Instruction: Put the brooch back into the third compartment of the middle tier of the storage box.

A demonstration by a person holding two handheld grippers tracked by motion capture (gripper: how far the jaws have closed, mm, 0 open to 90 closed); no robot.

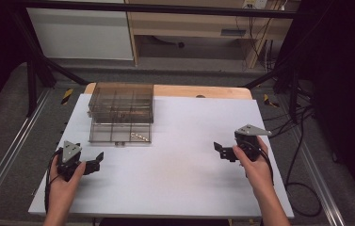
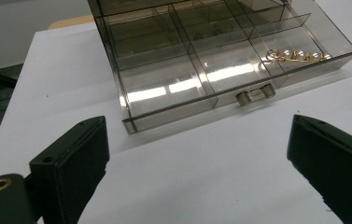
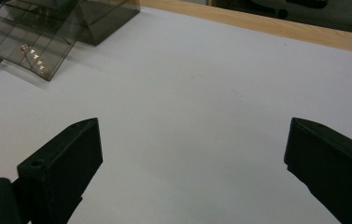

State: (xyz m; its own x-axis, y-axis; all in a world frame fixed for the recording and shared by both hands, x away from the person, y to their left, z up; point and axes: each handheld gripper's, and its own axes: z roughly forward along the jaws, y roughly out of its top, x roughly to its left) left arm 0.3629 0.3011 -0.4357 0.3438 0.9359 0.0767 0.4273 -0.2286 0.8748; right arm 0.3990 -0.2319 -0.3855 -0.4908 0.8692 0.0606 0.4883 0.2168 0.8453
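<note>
A smoky clear organiser box (image 1: 122, 102) stands at the back left of the white table. Its bottom drawer (image 1: 120, 133) is pulled out toward me, split into compartments, with a small handle (image 2: 256, 94) at its front. A gold chain (image 2: 295, 56) (image 1: 140, 136) (image 3: 33, 58) lies in the drawer's front right compartment. My left gripper (image 1: 97, 161) (image 2: 197, 172) hovers open in front of the drawer, nothing between its jaws. Over bare table at the right, my right gripper (image 1: 220, 150) (image 3: 192, 172) is open and empty.
The white tabletop (image 1: 180, 155) lies on a wooden table whose edge (image 1: 203, 91) shows at the back. Black frame posts (image 1: 31, 80) stand at both sides. Cables (image 1: 302, 141) trail off the right side onto the floor.
</note>
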